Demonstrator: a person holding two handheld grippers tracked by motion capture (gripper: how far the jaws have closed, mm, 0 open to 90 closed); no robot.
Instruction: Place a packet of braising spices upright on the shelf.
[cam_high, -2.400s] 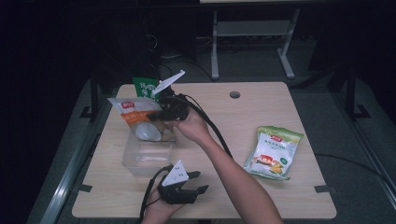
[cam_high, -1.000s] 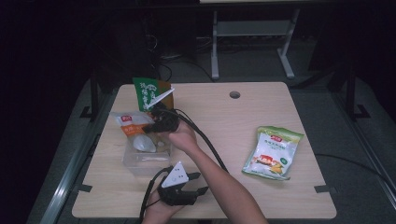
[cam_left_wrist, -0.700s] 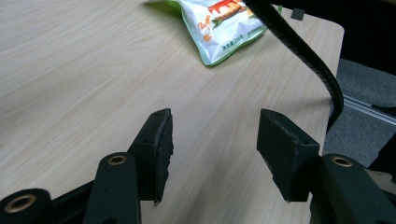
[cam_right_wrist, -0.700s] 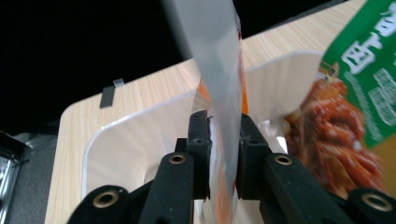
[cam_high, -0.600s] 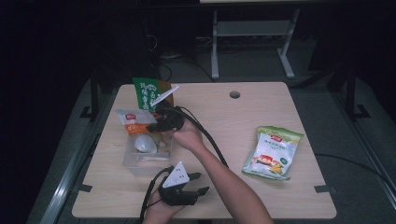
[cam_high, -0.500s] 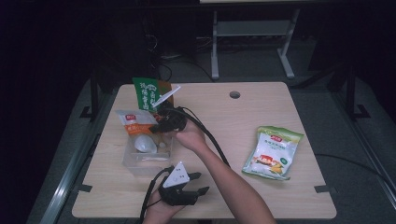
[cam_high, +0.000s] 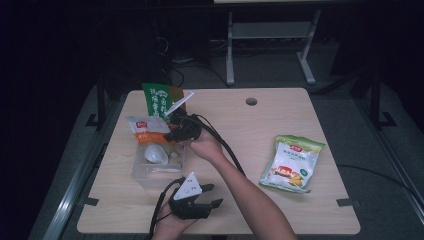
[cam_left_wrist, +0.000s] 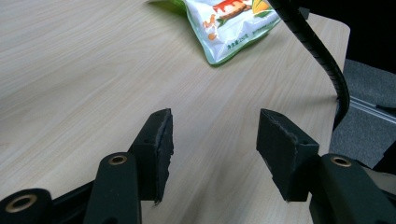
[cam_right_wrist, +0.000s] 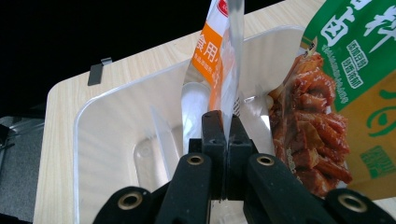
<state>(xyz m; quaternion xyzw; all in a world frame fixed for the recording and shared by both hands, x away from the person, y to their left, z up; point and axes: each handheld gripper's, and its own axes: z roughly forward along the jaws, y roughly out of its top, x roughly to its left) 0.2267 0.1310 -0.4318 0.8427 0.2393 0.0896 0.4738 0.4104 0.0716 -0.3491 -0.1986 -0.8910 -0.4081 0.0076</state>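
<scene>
High view, near edge: left tool (cam_high: 200, 200) low over the worktop (cam_high: 250, 130), jaws spread wide, nothing between them. Left gripper view confirms: both pads clear, bare wood under them, green-and-white snack bag (cam_left_wrist: 229, 23) farther out on the worktop, apart from the jaws.

Next out: clear plastic bin (cam_high: 145, 172) on the worktop's left half. Right tool (cam_high: 172, 135) sits at the bin's far right corner, jaws clamped tight on the edge of an orange-and-white pouch (cam_high: 145, 131). Right gripper view: jaws fully closed, pouch (cam_right_wrist: 219, 51) pinched edge-on between them and standing up over the bin (cam_right_wrist: 102, 135). High view puts the pouch across the bin's far rim, white lower part down inside.

Just beside it on the far side: green-and-orange packet (cam_high: 156, 100), upright, against the bin's far edge.

Right half of worktop: snack bag (cam_high: 292, 162) lying flat, well apart from the bin.
</scene>
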